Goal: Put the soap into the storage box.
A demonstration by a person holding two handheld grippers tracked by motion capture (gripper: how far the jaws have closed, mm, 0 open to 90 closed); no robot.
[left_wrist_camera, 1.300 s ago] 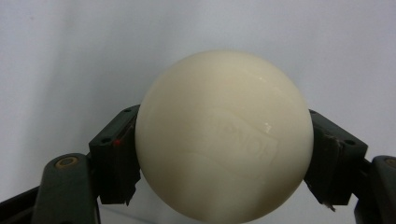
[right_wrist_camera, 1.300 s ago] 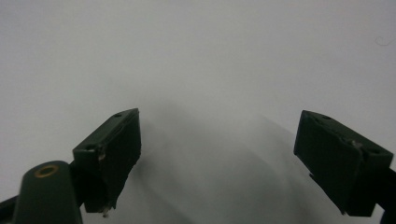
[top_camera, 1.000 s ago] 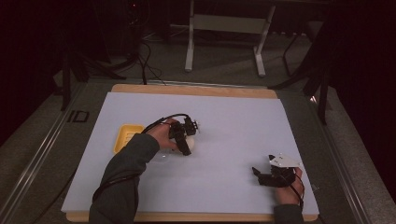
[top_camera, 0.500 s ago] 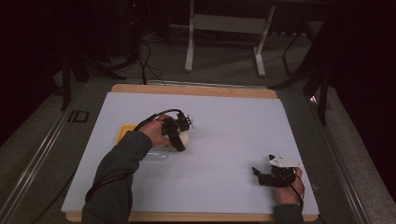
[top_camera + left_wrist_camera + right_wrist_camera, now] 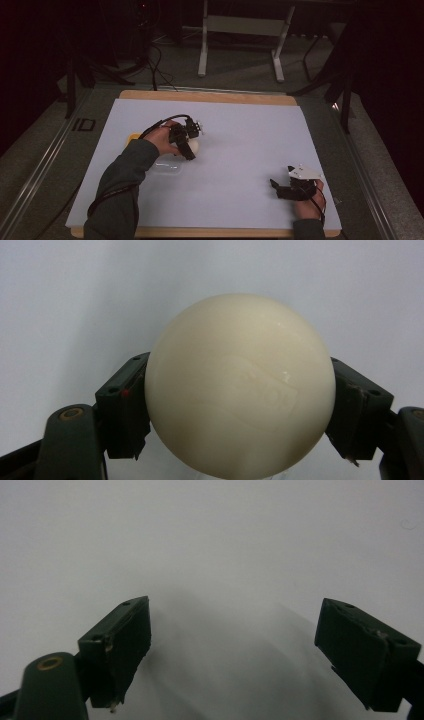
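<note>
**benchrat:** Jaws on the left gripper (image 5: 240,405) are clamped on a cream ball (image 5: 240,385), one pad (image 5: 125,405) at its 9 o'clock, the other at 3. From above, it's held over the white sheet (image 5: 250,150), left of centre, with a clear container (image 5: 167,165) at its 7 o'clock.

**pinchy:** And the right gripper (image 5: 235,650)?

**benchrat:** Jaws spread wide, nothing between, parked toward the sheet's 5 o'clock. Ball looks hard, smooth, probably slippery, so I'd grip across the widest part.

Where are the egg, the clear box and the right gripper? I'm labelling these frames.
egg (image 5: 240,385): left gripper view, middle of its shell, between the jaws.
clear box (image 5: 167,167): high view, its top.
right gripper (image 5: 275,186): high view, between its fingertips.
</note>
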